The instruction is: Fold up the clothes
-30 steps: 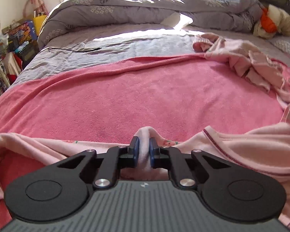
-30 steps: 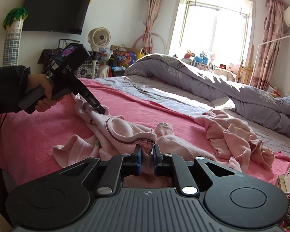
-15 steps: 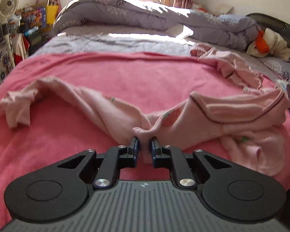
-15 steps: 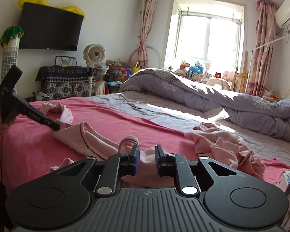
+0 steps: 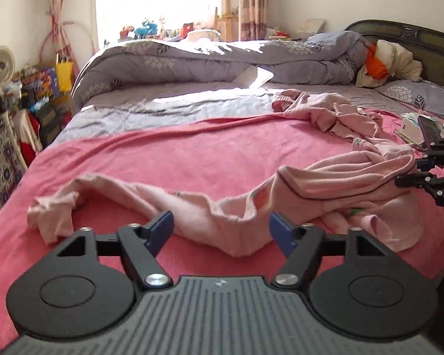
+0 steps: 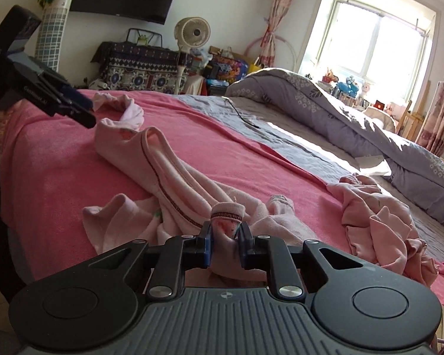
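Fabric of a pale pink knit garment with a dark maroon trim line (image 5: 325, 189) lies stretched in a rumpled band across the pink terry blanket (image 5: 192, 159) that covers the near half of the bed. The left gripper (image 5: 221, 228) hangs over the blanket's near edge with its blue-padded fingers (image 5: 162, 227) spread wide, holding nothing; a low fold of the garment sags between them without touching either pad. The right gripper (image 6: 224, 244) is clamped on a bunched, ribbed cuff of the same garment (image 6: 174, 177), the cloth pinched between its blue pads at the blanket's near edge. A second crumpled pink garment (image 6: 379, 227) lies on the blanket toward its far edge, just beside the grey bedsheet (image 5: 168, 109). Beyond the blanket a rolled grey patterned quilt (image 5: 222, 59) runs across the bed.
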`<control>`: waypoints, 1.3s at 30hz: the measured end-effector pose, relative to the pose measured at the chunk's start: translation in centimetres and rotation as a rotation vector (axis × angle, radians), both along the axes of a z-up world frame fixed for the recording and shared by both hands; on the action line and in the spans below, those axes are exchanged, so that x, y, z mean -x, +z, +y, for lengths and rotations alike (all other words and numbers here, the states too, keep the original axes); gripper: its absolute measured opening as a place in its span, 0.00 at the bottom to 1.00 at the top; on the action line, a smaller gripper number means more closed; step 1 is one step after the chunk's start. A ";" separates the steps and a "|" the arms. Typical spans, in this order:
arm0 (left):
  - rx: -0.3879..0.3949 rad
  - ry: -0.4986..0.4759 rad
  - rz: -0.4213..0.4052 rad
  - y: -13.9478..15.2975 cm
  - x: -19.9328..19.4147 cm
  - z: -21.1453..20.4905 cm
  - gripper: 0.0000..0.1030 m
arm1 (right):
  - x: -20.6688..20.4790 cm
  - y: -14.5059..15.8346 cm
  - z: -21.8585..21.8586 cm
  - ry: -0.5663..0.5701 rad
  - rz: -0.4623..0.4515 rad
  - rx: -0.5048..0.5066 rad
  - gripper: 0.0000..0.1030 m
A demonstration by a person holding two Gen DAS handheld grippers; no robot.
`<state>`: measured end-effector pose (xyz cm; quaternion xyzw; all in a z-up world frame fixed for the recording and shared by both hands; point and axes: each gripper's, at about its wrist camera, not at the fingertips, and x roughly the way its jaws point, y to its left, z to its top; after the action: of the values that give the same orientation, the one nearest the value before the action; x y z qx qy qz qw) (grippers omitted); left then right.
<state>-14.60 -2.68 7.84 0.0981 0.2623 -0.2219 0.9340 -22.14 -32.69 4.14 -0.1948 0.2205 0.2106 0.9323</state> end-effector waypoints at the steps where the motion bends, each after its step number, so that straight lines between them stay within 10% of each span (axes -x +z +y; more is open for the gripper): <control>1: -0.027 -0.030 -0.030 0.1 -0.2 -0.8 0.93 | 0.9 -0.1 0.2 0.034 0.010 0.013 0.19; 10: -0.356 -0.187 -0.037 -5.7 -2.9 -8.9 0.92 | 3.8 0.0 0.7 0.177 0.061 0.133 0.40; 14: -0.348 -0.219 -0.045 -7.0 -1.6 -8.8 0.70 | 3.7 1.9 0.0 0.165 -0.018 0.128 0.56; 18: -0.337 -0.217 -0.031 -6.9 -1.0 -8.5 0.67 | -0.5 3.9 -2.1 -0.060 -0.055 -0.019 0.67; 20: -0.331 -0.209 -0.027 -6.8 -1.0 -8.5 0.67 | -4.1 3.7 -3.5 -0.129 0.094 -0.172 0.67; 22: -0.327 -0.200 -0.028 -6.7 -0.9 -8.5 0.67 | -6.7 2.3 -4.1 -0.176 0.243 -0.262 0.58; 24: -0.325 -0.190 -0.030 -6.6 -0.6 -8.4 0.64 | -7.2 1.0 -4.4 -0.237 0.271 -0.277 0.26; 26: -0.325 -0.183 -0.036 -6.4 -0.3 -8.4 0.62 | -6.2 1.4 -5.6 -0.266 0.224 -0.346 0.16; 33: -0.333 -0.194 -0.070 -6.5 0.7 -8.4 0.61 | -1.3 5.5 -8.6 -0.329 -0.069 -0.235 0.16; 39: -0.286 -0.180 -0.080 -6.1 0.6 -7.8 0.62 | -0.1 5.5 -6.7 -0.061 -0.066 -0.123 0.58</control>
<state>-15.22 -10.43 1.75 0.2619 0.2440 -0.2609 0.8966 -22.00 -39.42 9.66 -0.1374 0.1820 0.1888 0.9552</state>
